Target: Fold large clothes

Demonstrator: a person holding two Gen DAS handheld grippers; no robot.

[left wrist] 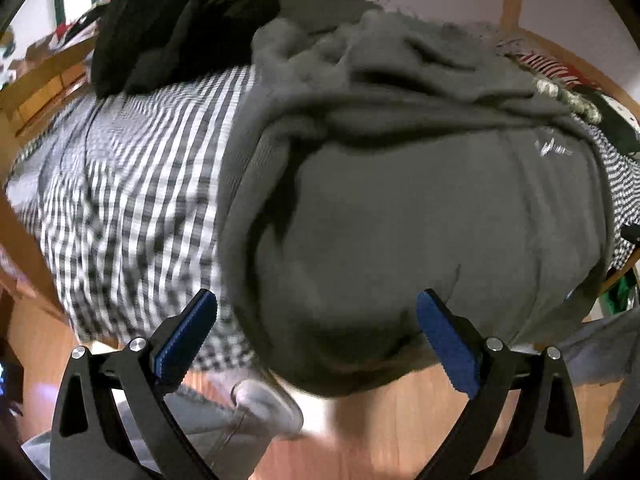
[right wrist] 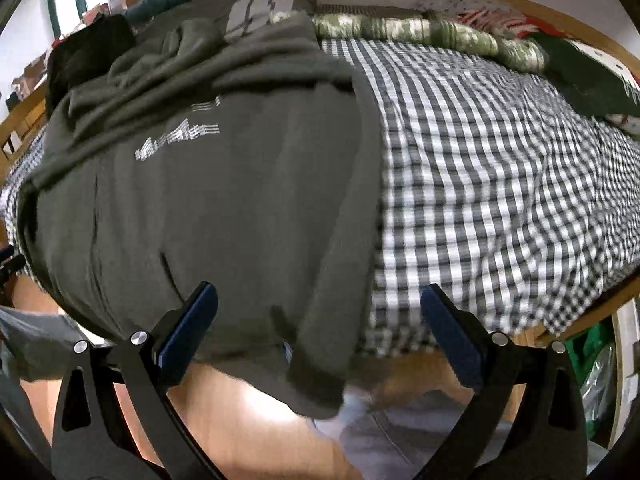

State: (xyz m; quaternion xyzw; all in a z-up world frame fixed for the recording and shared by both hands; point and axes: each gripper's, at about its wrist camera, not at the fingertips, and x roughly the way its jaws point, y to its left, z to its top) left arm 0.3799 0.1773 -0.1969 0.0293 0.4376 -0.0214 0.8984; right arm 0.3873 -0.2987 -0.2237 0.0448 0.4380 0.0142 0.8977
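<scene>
Left wrist view: grey sweatshirt (left wrist: 400,200) spread on checked bed cover (left wrist: 120,200), hem hanging over near bed edge, upper part bunched toward far side. Left gripper (left wrist: 316,320) jaws wide apart, nothing held, hovering at hem. Right gripper (right wrist: 320,316) likewise spread, empty, over hem corner beside checked cover. Step judged: early, garment laid out, no fold made yet. Next move likely needs both grippers closing on hem corners, then lifting toward collar. Black garment (left wrist: 180,20) piled beyond. No containers seen; green bag (right wrist: 592,352) by bed frame, contents unclear.
</scene>
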